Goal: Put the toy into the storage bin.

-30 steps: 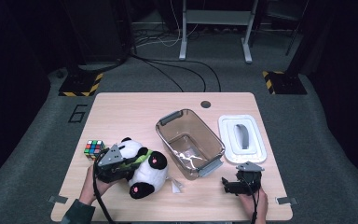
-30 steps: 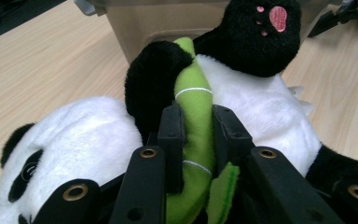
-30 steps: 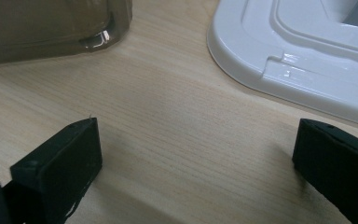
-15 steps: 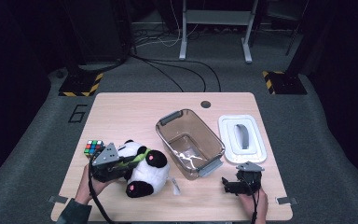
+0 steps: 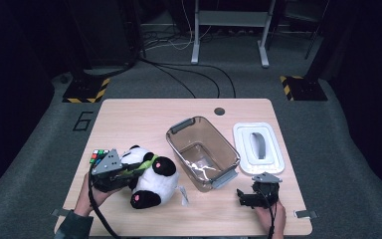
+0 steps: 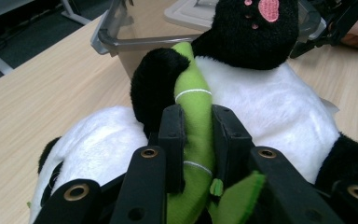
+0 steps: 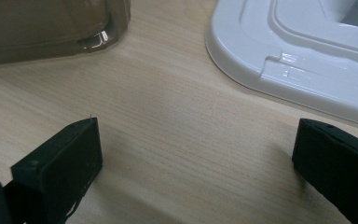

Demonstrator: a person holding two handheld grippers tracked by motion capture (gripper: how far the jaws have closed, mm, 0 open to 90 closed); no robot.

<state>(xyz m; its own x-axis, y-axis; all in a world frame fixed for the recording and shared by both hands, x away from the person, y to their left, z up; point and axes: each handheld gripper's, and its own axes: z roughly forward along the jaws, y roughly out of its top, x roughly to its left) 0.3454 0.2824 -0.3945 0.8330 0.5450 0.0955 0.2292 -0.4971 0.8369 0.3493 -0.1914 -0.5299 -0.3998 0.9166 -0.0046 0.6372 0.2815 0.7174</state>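
Observation:
A black-and-white panda plush [image 5: 155, 180] lies on its back at the front left of the wooden table [image 5: 144, 114]. My left gripper [image 5: 128, 169] is shut on the green stalk [image 6: 193, 93] that the panda holds against its chest. In the left gripper view the two jaws of my left gripper [image 6: 196, 122] squeeze that green stalk from both sides. My right gripper [image 5: 248, 196] rests at the front right of the table, open, with bare wood between the jaws of my right gripper [image 7: 196, 163].
A clear lidless bin [image 5: 179, 125] stands in the middle of the table, its corner [image 7: 98, 37] close ahead of my right gripper. The white lid [image 5: 243, 149] lies to its right. A colour cube [image 5: 97, 156] sits behind my left gripper.
My left gripper has shifted slightly left, still shut on the green stalk, and the panda has turned a little with it. The right gripper has stayed put.

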